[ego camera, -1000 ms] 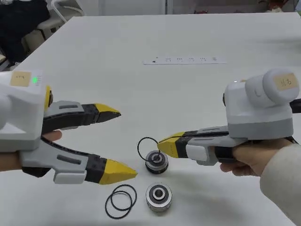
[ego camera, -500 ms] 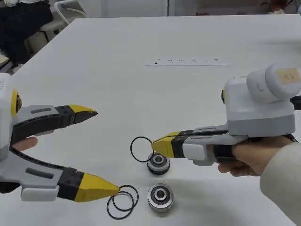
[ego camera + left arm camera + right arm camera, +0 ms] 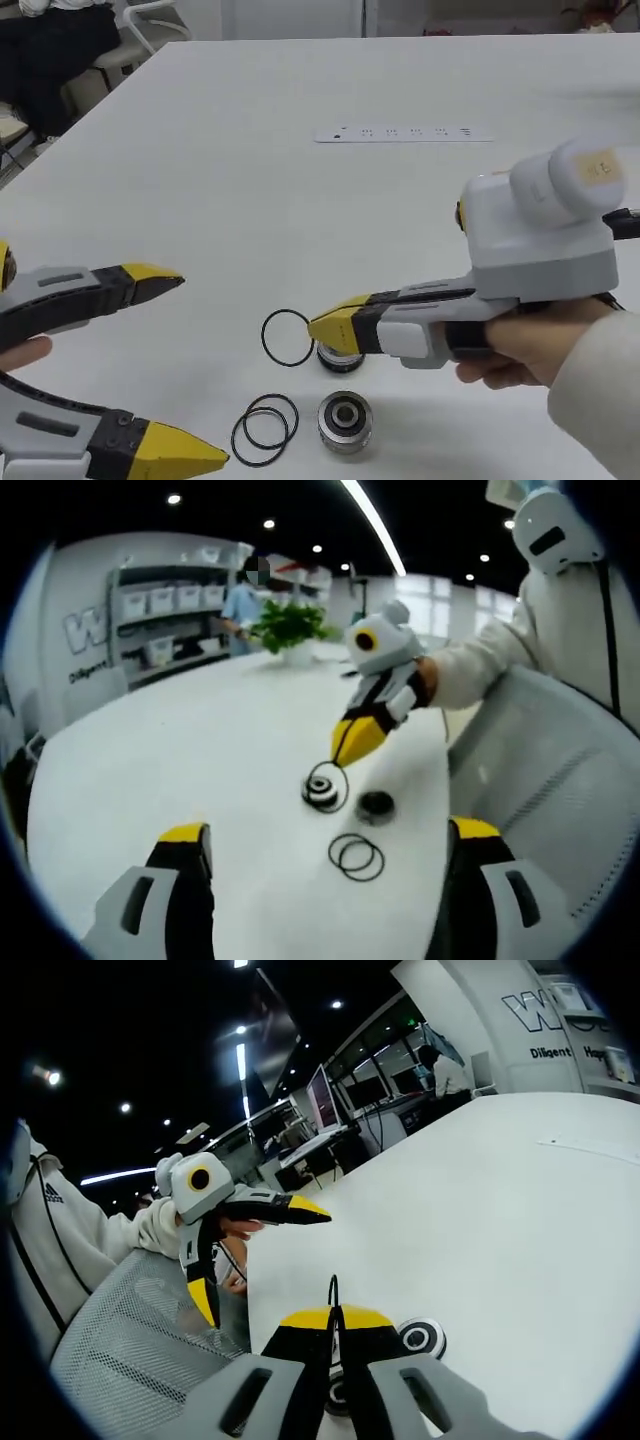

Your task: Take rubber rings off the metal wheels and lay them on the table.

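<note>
Tabletop (image 3: 300, 190); rubber ring (image 3: 288, 311) between right jaws

On the white back wall (image 3: 480, 1010) in the right gripper view stands a big grey letter "W" (image 3: 530, 1005). The smaller dark word "Diligent" (image 3: 555, 1052) sits under it. In the left gripper view, a white side wall (image 3: 60, 590) has a big pale "W" (image 3: 85, 630) too, and the small line below it is too blurry to read. A white jacket (image 3: 50, 1240) has a small dark logo (image 3: 44, 1196) that looks like "adidas". In the head view, a tan paper sticker (image 3: 600, 168) on the right gripper (image 3: 330, 328) has scribbles too blurry to read. The long white strip (image 3: 405, 133) on the white table (image 3: 250, 120) has marks too tiny to read.
</note>
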`<state>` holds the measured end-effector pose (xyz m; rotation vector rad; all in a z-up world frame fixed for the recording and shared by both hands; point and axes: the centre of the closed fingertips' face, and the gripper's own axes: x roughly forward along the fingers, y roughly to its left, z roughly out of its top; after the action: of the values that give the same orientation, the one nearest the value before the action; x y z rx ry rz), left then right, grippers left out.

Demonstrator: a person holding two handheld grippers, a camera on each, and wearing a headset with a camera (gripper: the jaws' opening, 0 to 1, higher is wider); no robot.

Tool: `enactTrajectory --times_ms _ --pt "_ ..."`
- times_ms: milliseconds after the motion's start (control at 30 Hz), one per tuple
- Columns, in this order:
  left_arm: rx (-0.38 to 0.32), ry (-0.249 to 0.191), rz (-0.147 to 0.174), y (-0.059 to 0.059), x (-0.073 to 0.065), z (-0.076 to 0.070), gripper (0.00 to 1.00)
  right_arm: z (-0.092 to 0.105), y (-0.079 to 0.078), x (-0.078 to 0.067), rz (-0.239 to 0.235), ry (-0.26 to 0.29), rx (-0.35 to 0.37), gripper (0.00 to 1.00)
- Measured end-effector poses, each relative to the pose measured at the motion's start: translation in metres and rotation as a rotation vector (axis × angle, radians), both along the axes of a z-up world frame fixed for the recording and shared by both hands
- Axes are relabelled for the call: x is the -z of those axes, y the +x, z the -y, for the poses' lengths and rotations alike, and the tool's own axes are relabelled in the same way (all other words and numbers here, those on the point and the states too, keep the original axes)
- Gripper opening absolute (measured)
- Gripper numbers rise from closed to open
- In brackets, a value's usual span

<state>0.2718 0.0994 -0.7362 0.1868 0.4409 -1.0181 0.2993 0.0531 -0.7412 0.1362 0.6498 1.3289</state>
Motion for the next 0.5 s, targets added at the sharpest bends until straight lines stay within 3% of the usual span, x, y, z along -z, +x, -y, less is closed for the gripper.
enactTrajectory --times_ms 100,500 --pt "-0.001 0.009 -0.024 -0.004 0.007 0.000 0.99 -0.004 -0.007 0.003 -0.013 -0.007 -0.025 0.00" --pt "0.030 0.022 -0.049 -0.011 0.012 0.005 0.96 -0.013 -0.032 0.027 -0.027 -0.075 -0.120 0.00"
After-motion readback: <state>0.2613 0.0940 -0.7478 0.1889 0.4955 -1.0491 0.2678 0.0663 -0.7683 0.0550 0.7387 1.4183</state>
